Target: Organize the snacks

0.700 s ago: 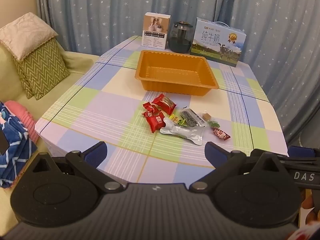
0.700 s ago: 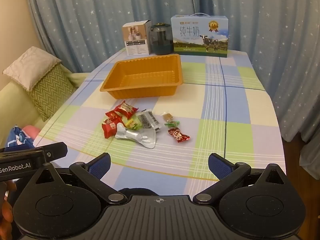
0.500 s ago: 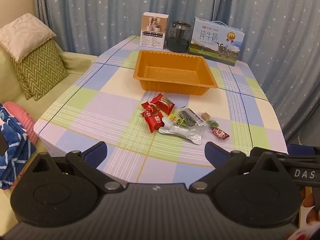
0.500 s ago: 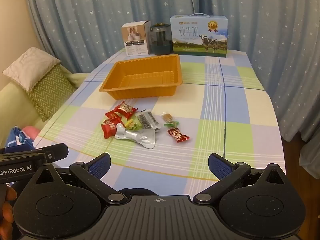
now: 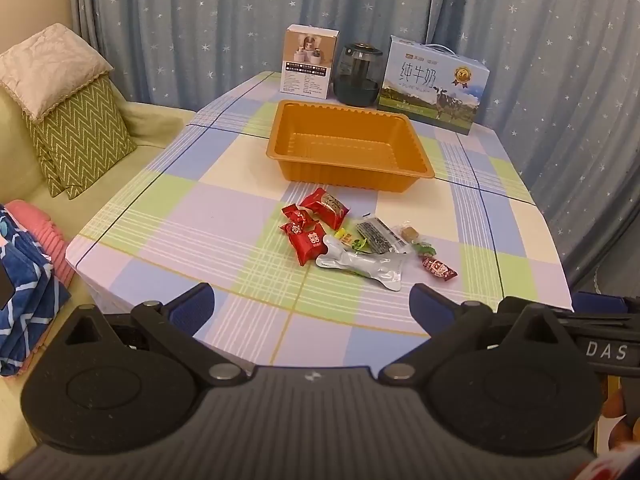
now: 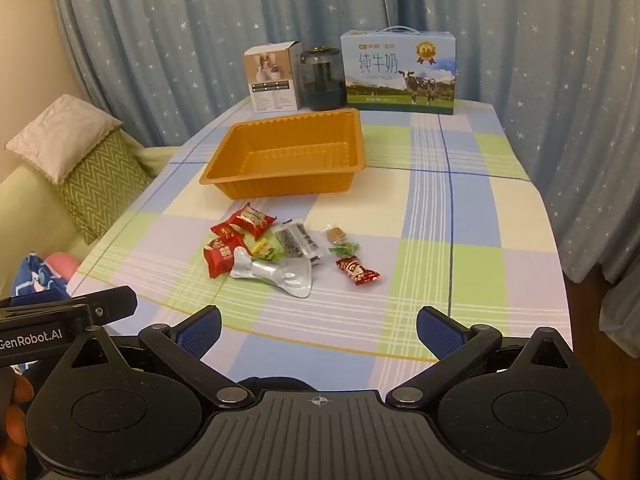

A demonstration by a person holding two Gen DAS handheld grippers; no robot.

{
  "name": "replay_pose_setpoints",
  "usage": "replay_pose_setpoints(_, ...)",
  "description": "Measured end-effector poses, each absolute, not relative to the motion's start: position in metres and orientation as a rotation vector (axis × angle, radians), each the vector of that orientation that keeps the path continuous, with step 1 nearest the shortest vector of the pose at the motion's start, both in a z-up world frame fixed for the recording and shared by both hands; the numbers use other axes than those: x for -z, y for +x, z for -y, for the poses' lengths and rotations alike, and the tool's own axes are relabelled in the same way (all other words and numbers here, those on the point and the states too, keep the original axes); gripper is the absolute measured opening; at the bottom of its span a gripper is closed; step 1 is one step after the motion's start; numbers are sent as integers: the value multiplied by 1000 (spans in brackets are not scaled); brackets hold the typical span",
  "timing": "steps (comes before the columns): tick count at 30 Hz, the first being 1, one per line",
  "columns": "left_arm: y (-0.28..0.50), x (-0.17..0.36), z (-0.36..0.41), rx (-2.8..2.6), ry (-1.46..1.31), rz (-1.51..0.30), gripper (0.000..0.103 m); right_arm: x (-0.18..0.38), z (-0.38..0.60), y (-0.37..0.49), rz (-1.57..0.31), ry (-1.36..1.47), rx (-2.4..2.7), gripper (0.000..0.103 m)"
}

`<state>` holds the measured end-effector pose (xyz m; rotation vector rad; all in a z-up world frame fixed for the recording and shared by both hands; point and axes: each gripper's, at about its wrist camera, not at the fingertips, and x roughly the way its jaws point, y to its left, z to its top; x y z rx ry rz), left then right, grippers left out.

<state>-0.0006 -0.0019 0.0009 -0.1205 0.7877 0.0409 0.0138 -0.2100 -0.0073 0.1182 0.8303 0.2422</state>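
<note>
**Snacks are waiting, the tray is empty**

Nothing is put away yet. The orange tray sits in the middle of the checked surface and has nothing inside it. All the snacks lie in a small pile on the surface, just in front of the tray. There are red candy packs, a silver pouch, a dark striped pack and a few small sweets off to the right side.

The left hand-held gripper hangs near the front edge of the surface. Its jaws are wide apart and hold nothing. The right hand-held gripper is the same: wide apart, holding nothing, and not touching any snack.

At the back stand a milk box, a dark jar and a small white box.

It looks like the very start of the job. Every snack probably needs to be picked up and dropped in the tray, one at a time.
</note>
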Motion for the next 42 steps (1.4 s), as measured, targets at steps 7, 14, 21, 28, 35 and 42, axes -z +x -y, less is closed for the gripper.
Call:
replay_pose_setpoints(7, 0, -2, 2, -42, -117, -789, 103, 8, 211, 14, -830, 118, -243, 103)
replay_pose_setpoints(14, 0, -2, 2, -40, -119, -790, 103, 7, 211, 14, -830, 118, -242, 103)
replay_pose_setpoints(21, 1, -2, 1, -39, -119, -789, 103, 7, 211, 15, -830, 116, -245, 103)
replay_pose_setpoints(28, 1, -2, 1, -38, -120, -788, 103, 6, 211, 16, -830, 116, -244, 103)
replay_pose_setpoints(35, 2, -2, 1, -36, -121, -788, 103, 7, 212, 16, -830, 116, -244, 103)
replay_pose_setpoints(42, 2, -2, 1, -37, -121, -788, 103, 6, 213, 17, -830, 117, -244, 103)
